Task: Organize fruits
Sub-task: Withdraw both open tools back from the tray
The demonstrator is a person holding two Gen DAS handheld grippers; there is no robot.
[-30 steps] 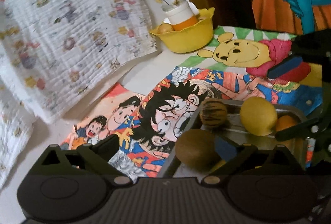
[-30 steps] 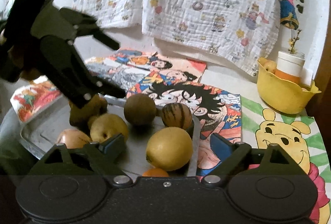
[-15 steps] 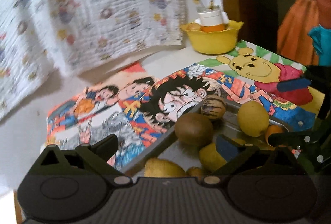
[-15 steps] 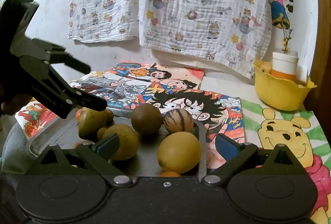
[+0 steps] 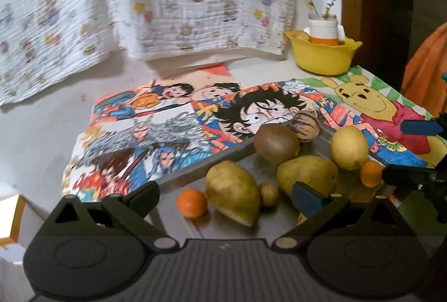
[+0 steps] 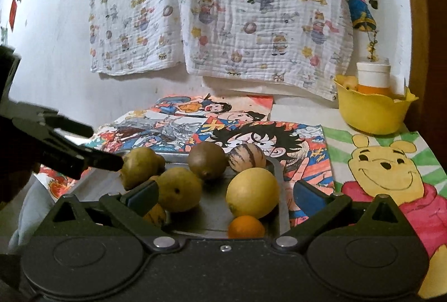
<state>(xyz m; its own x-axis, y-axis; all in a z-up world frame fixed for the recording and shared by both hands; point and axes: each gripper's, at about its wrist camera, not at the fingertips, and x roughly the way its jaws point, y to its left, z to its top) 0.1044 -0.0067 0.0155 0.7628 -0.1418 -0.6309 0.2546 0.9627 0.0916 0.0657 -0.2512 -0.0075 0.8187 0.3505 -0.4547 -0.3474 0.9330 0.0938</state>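
Swinging my left gripper (image 5: 223, 197) leftward revealed two pears; it gapes empty. My right gripper (image 6: 225, 194) has just been opening, empty, above the tray (image 6: 280, 190) of fruit.

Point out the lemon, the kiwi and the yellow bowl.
lemon (image 6: 252, 191), right wrist view, middle of its rind.
kiwi (image 6: 206, 160), right wrist view, middle of its brown skin.
yellow bowl (image 6: 371, 117), right wrist view, front of its outer wall.
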